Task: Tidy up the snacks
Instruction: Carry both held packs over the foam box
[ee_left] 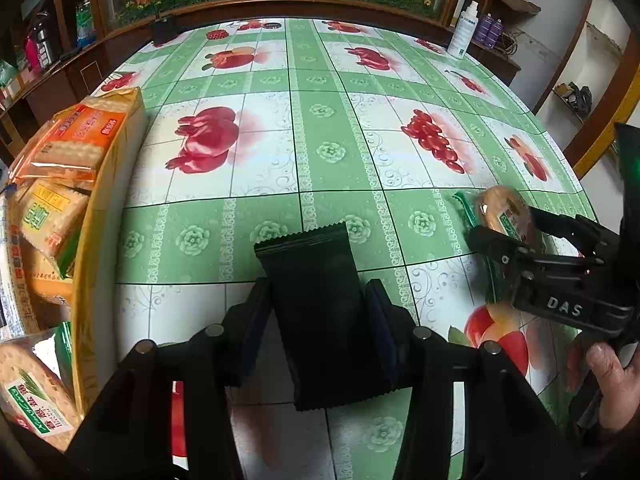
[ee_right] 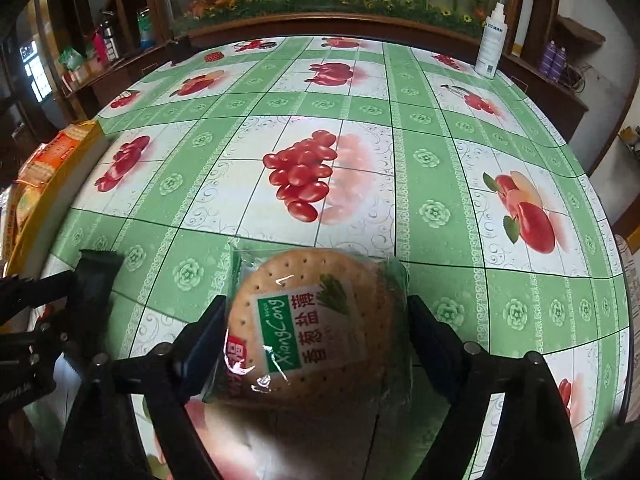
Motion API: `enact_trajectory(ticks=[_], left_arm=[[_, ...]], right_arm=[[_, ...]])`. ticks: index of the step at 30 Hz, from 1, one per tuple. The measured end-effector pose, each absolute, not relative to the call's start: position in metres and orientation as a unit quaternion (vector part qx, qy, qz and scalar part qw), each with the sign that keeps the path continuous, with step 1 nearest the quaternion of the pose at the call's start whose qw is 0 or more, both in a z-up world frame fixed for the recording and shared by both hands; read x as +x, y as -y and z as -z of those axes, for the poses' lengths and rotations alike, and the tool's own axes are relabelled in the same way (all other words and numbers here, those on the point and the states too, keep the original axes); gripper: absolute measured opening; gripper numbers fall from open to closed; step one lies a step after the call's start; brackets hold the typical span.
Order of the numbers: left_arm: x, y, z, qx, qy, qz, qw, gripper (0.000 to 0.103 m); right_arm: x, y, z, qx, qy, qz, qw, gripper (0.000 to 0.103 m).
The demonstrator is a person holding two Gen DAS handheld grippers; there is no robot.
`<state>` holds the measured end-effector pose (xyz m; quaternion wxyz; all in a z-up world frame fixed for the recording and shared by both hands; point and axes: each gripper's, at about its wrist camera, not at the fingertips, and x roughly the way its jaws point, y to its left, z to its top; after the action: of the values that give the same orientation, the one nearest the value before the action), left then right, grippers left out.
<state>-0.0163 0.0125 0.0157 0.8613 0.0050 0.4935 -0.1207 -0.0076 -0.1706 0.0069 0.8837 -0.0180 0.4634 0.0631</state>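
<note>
My left gripper is shut on a black snack packet, which stands up between the pads over the table. In the right wrist view that packet and the left gripper show at the left edge. My right gripper has both pads against the wrapper of a round cracker packet with a green label, low over the tablecloth. The left wrist view shows this gripper at the right, with the cracker packet between its fingers.
A yellow box holding several cracker packets stands at the table's left edge, also seen as the box. A white spray bottle stands at the far right corner. A hand grips the right tool. The green fruit-print tablecloth covers the table.
</note>
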Motion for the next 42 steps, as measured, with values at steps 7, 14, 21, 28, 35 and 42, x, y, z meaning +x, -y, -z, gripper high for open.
enact_trajectory(ticks=[7, 14, 21, 28, 35, 42], left_arm=[[-0.018, -0.017, -0.027, 0.011, -0.481, 0.109, 0.870, 0.050], [-0.023, -0.027, -0.040, 0.021, -0.462, 0.087, 0.883, 0.050], [-0.026, -0.047, -0.052, 0.022, -0.445, 0.058, 0.893, 0.050], [-0.026, -0.067, -0.058, 0.013, -0.436, 0.039, 0.899, 0.050], [-0.027, -0.105, -0.067, -0.013, -0.428, 0.002, 0.904, 0.050], [-0.032, -0.162, -0.078, -0.042, -0.417, -0.052, 0.906, 0.050]], right_arm=[[-0.017, 0.155, -0.026, -0.011, -0.440, -0.090, 0.893, 0.084], [-0.014, 0.133, -0.035, -0.008, -0.431, -0.122, 0.894, 0.084], [-0.009, 0.102, -0.045, -0.020, -0.418, -0.153, 0.895, 0.084], [-0.004, 0.074, -0.051, -0.032, -0.411, -0.179, 0.893, 0.084], [0.007, 0.032, -0.061, -0.050, -0.401, -0.213, 0.890, 0.084], [0.032, -0.031, -0.074, -0.074, -0.386, -0.268, 0.880, 0.084]])
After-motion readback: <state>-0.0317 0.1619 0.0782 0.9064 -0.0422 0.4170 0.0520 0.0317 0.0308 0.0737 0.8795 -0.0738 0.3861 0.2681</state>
